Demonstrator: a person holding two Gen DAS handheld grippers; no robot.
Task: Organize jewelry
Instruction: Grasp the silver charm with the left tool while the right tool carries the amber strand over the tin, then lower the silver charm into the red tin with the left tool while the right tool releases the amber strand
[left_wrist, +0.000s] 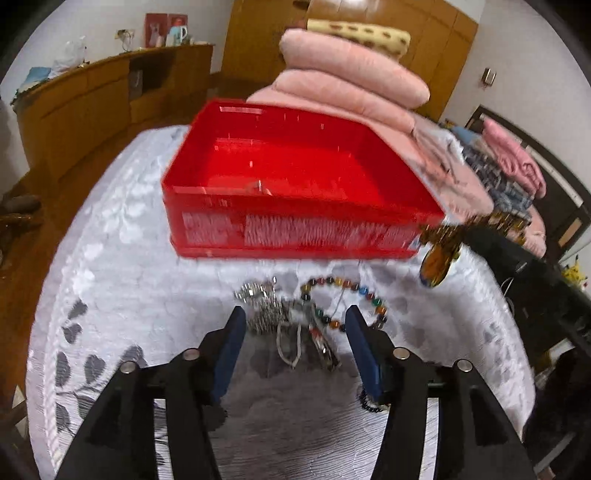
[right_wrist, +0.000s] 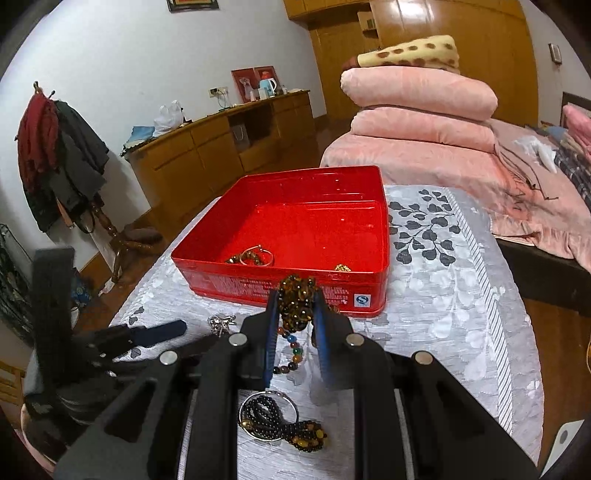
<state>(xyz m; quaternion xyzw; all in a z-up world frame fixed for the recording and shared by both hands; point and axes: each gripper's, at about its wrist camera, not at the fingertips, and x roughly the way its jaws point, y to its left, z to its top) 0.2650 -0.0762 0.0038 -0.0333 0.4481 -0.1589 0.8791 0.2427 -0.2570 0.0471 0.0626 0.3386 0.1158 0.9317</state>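
A red tin box (left_wrist: 207, 221) stands open on the grey leaf-patterned cloth (left_wrist: 122, 295). In front of it lie a silver chain piece (left_wrist: 262, 314), a multicoloured bead bracelet (left_wrist: 347, 286) and a small clip (left_wrist: 325, 349). My left gripper (left_wrist: 294, 314) is open low over this pile, with the silver piece between its fingers and untouched. My right gripper (right_wrist: 297, 299) is shut on a bunch of brown beads (right_wrist: 297, 295), held near the red tin box's (right_wrist: 384, 240) front wall. Inside the box lie a brown bracelet with a ring (right_wrist: 255, 256) and a gold piece (right_wrist: 341, 266).
Black beads with a metal ring (right_wrist: 266, 413) lie on the cloth under my right gripper. Folded pink blankets (right_wrist: 417, 107) are stacked on a bed behind the table. A wooden cabinet (right_wrist: 221, 147) lines the far wall, and a coat stand (right_wrist: 62, 155) is at left.
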